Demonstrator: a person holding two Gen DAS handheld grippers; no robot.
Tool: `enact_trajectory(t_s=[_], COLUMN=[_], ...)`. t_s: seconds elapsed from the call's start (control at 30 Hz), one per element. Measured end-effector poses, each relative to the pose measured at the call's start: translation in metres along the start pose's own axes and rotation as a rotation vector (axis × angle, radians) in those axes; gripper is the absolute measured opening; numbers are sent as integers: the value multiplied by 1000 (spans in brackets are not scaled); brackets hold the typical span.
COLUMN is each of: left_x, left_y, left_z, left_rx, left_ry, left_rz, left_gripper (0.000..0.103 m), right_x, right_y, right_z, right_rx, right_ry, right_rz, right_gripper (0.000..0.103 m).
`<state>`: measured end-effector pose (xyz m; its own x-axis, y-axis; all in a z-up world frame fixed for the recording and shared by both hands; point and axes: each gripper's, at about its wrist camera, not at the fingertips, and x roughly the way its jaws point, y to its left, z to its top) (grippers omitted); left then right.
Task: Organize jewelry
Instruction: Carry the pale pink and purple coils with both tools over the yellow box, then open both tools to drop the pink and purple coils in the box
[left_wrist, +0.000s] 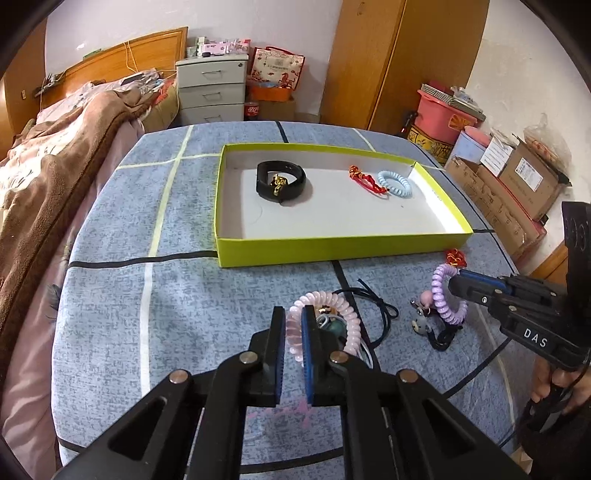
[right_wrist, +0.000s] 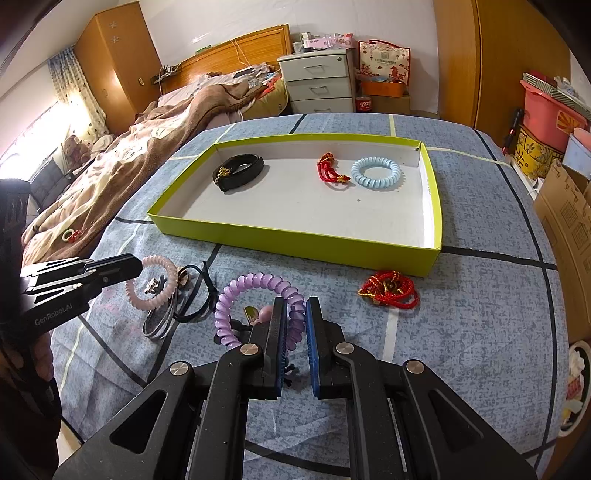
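My left claw (left_wrist: 293, 334) is clamped on the pink coil bracelet (left_wrist: 325, 325) on the bench (left_wrist: 147, 332); its fingers cover the near arc, and small charms inside the ring are hard to make out. My right claw (right_wrist: 295, 332) pinches the purple coil bracelet (right_wrist: 255, 306), hiding part of its loop and a pink charm behind. A red cord bracelet (right_wrist: 389, 290) lies just before the green tray (right_wrist: 295, 242), which holds a black band (right_wrist: 238, 171), red knot (right_wrist: 328, 170) and blue coil (right_wrist: 380, 173).
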<state>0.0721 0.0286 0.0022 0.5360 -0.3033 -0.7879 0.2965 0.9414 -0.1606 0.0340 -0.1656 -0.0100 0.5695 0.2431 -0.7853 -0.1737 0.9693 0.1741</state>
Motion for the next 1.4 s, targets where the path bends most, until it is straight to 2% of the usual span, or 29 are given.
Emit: enact_trajectory(t_s=[0.07,0.27,0.6,1.0,1.4], left_x=[-1,-4,5,41,70], left_y=[2,1,10,24,20], left_z=[0,11,56,85,78], left_rx=[-15,-17,-28,-70,-52], left_ry=[-2,-22,-50,-25,39], left_rz=[-30,-29,-19,-16,7], left_gripper=[9,9,9,9,9], right_x=[0,-4,-1,59,109], right_y=[0,2,2,-2,-6], right_z=[1,7,59,125,144], right_rx=[-1,-3,-27,-55,-79], right_ry=[-3,-12,-44,8,94], right_rz=[-1,-7,-9,-37,-47], right_gripper=[10,11,10,10,11])
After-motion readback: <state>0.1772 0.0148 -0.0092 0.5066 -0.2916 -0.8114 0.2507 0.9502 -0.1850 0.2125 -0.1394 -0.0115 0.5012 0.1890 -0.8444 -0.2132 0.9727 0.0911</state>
